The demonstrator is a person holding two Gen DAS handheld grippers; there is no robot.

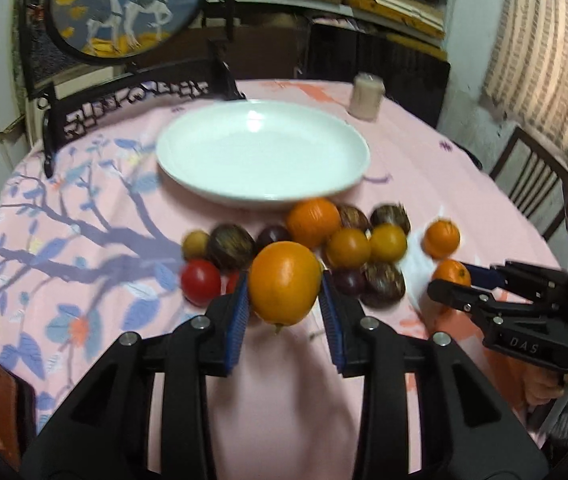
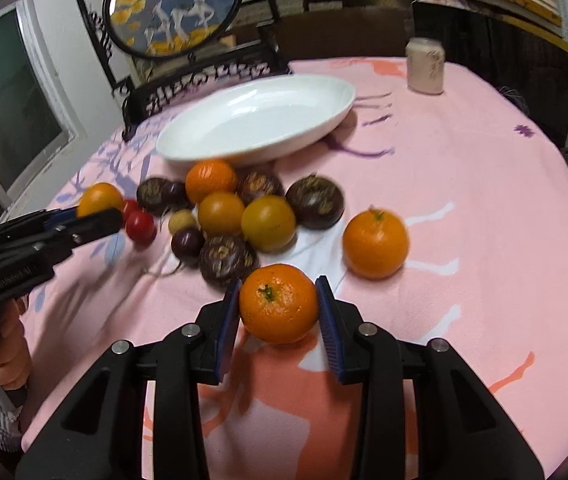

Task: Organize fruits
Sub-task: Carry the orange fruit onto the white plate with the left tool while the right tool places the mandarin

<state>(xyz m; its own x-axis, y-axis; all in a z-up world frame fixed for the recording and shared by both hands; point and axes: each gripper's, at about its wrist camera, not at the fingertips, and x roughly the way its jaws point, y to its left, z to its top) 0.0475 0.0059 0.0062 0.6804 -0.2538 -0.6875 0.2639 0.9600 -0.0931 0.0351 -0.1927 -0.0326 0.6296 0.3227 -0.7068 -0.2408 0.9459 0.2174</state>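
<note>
My left gripper (image 1: 285, 286) is shut on an orange (image 1: 285, 282) and holds it above the pink tablecloth, in front of the fruit pile. My right gripper (image 2: 278, 306) is shut on a mandarin (image 2: 278, 308) near the table surface; it also shows in the left wrist view (image 1: 451, 280). A white plate (image 1: 188, 136) (image 2: 188, 136) stands empty behind the pile. The pile (image 2: 244, 216) holds oranges, yellow fruits, dark purple fruits and red tomatoes (image 1: 200, 282). One more orange (image 2: 375, 244) lies apart to the right.
A pale can (image 2: 425, 66) stands at the table's far side. A round framed picture with a black stand (image 2: 172, 4) is behind the plate. A brown wallet (image 1: 2, 408) lies at the near left. A chair (image 1: 531, 176) is at the right edge.
</note>
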